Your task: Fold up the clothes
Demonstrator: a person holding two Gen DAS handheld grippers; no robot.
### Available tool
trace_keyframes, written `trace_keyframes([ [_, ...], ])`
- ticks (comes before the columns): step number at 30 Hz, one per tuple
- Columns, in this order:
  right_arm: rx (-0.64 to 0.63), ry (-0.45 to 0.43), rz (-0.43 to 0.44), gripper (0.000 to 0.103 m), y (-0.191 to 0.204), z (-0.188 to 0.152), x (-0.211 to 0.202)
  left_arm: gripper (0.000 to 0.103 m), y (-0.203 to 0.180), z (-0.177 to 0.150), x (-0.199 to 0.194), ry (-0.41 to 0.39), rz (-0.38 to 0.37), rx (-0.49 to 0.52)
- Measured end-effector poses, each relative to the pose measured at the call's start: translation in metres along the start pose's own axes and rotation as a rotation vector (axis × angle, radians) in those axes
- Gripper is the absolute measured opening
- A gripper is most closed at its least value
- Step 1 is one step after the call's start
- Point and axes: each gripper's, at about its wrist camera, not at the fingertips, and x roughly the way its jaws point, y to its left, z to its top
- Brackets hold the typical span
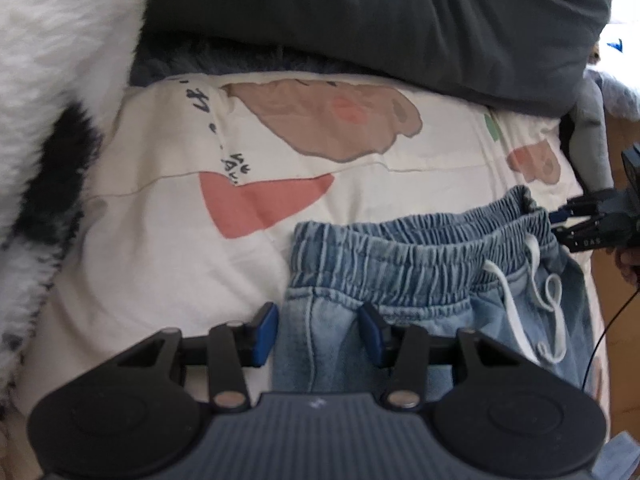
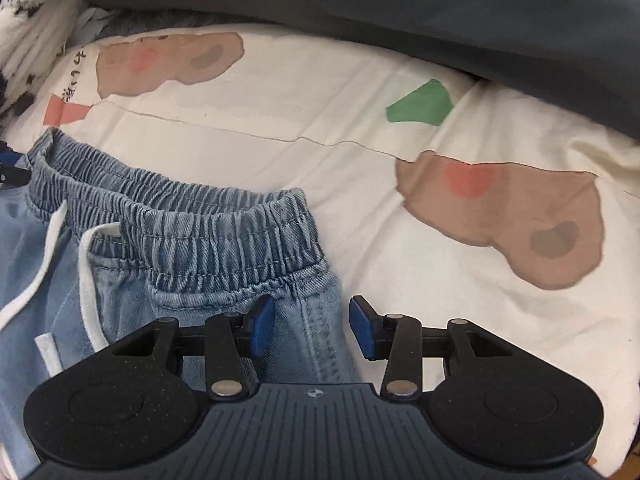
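So each half-open tool, left tool (image 1: 318,334) and right tool (image 2: 312,330), straddles one side edge of the denim shorts (image 1: 420,264) just below the waistband, pads not pinching yet.

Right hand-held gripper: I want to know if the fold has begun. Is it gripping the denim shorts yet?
Apart. The right wrist view shows the right hand-held gripper with jaws open astride the denim shorts edge, with a visible gap beside each blue pad.
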Motion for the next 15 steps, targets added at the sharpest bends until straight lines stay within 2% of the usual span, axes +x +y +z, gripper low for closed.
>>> trace_keyframes([
  [1, -0.014, -0.004, 0.0, 0.048, 0.002, -0.001, 0.001, 0.048, -0.001, 0.0, 0.0, 0.003, 0.004, 0.01],
  [2, -0.028, -0.009, -0.001, 0.035, 0.004, -0.002, 0.001, 0.047, -0.002, 0.0, 0.0, 0.005, 0.006, 0.017],
  [3, -0.043, -0.008, -0.003, 0.026, 0.006, -0.002, 0.0, 0.047, -0.001, 0.0, 0.0, 0.005, 0.005, 0.018],
  [5, -0.076, -0.004, -0.016, 0.013, 0.01, -0.001, -0.006, 0.04, 0.0, 0.0, -0.001, 0.006, 0.003, 0.019],
  [6, -0.095, -0.004, -0.03, 0.009, 0.011, 0.0, -0.009, 0.038, 0.0, 0.0, -0.001, 0.004, 0.003, 0.018],
  [8, -0.127, -0.012, -0.073, 0.008, 0.013, 0.001, -0.017, 0.026, -0.002, 0.0, -0.003, -0.005, 0.01, 0.032],
  [11, -0.168, -0.027, -0.148, 0.003, 0.015, 0.005, -0.03, 0.015, -0.005, 0.001, -0.01, -0.038, 0.014, 0.055],
  [15, -0.169, -0.059, -0.227, 0.003, 0.021, 0.013, -0.048, 0.01, -0.011, 0.004, -0.023, -0.094, 0.026, 0.082],
])
